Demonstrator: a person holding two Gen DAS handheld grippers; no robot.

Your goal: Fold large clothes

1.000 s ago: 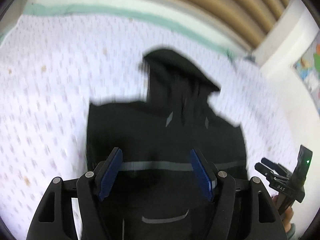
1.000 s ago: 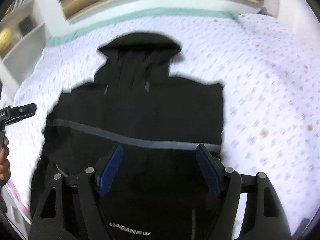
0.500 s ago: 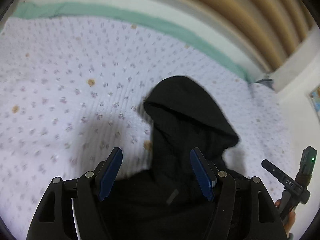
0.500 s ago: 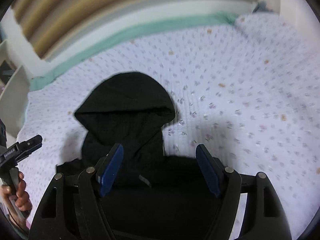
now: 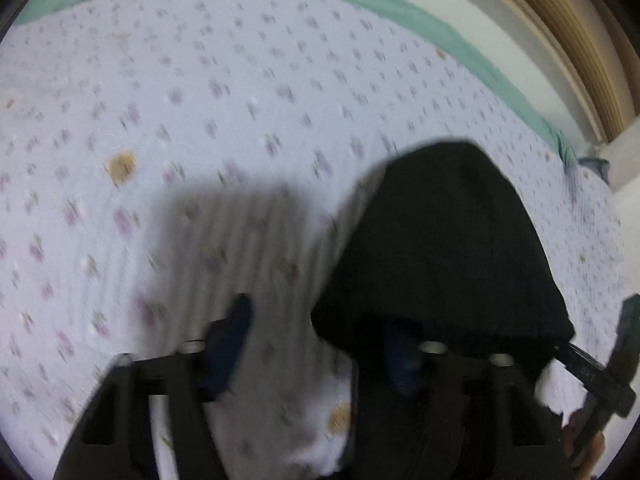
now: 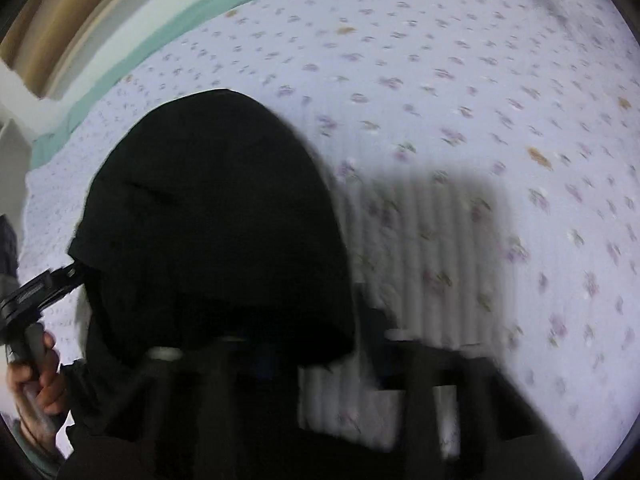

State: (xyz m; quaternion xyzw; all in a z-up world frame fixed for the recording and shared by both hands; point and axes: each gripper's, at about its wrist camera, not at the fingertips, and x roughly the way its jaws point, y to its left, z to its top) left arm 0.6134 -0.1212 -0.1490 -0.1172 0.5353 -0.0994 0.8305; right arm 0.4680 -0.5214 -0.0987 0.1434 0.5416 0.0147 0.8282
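Left wrist view: my left gripper (image 5: 316,344) hangs low over the bed (image 5: 240,100), jaws wide apart and holding nothing; the near pad overlaps the edge of the black hooded jacket's (image 5: 448,248) hood. The frame is blurred, so a close here may, I judge, pinch bedsheet with the cloth. Open bed lies left and ahead; the green border marks its far edge.

Right wrist view: my right gripper (image 6: 320,360) is smeared by motion; I cannot tell its opening. The hood lies left of centre, the left gripper touching its rim. Free room lies to the right; both grippers crowding one hood risks collision.
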